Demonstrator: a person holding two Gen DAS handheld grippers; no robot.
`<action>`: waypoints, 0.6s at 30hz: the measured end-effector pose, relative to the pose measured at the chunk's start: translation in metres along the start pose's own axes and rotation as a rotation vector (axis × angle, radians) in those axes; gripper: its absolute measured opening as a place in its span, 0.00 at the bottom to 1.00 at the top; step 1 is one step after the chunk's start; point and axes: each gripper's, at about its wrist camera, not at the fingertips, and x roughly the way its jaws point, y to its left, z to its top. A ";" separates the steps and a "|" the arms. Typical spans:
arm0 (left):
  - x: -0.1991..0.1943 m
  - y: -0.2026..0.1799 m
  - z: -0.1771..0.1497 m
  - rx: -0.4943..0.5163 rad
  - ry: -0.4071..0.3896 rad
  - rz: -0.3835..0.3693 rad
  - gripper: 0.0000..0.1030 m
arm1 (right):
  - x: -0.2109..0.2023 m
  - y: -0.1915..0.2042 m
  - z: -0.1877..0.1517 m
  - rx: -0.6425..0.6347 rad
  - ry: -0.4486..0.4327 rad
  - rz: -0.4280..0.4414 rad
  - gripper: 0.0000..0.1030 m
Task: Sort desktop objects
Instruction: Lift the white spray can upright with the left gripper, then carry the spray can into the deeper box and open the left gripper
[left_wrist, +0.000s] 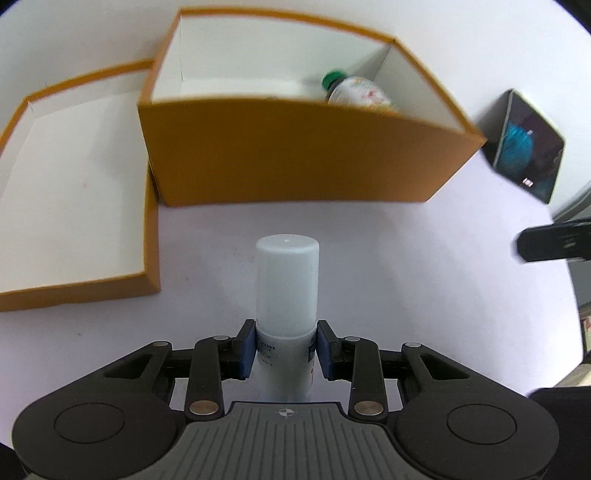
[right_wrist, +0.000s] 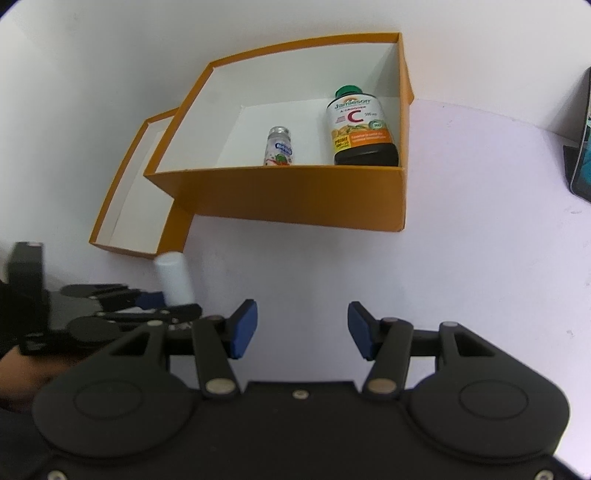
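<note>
Box (left_wrist: 295, 155) stands beyond left tongs (left_wrist: 285, 349) pinching white bottle (left_wrist: 287, 288); right tongs (right_wrist: 302, 328) spread.

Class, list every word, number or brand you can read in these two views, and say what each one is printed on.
"Jamieson": large vitamin bottle in the orange box.
"C": same label.
"500 mg": beside the C, only just legible.
Yellow and orange bands on that label: too small to read.
Small bottle: blurred.
White spray can in the left gripper: print too small.
Dark screen: unreadable.

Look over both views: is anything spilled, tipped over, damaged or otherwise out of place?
Nothing stands out. The vitamin bottle and small bottle stand upright in the orange box; the left gripper holds the white bottle.
</note>
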 end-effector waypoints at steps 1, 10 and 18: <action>-0.014 -0.012 0.003 -0.004 -0.011 -0.006 0.28 | 0.001 0.002 0.000 -0.005 0.002 0.001 0.52; -0.040 -0.001 0.045 -0.051 -0.219 -0.041 0.28 | 0.007 0.011 0.000 -0.030 0.020 0.004 0.52; -0.042 0.012 0.103 -0.155 -0.323 -0.034 0.28 | 0.009 0.020 -0.002 -0.040 0.013 0.000 0.52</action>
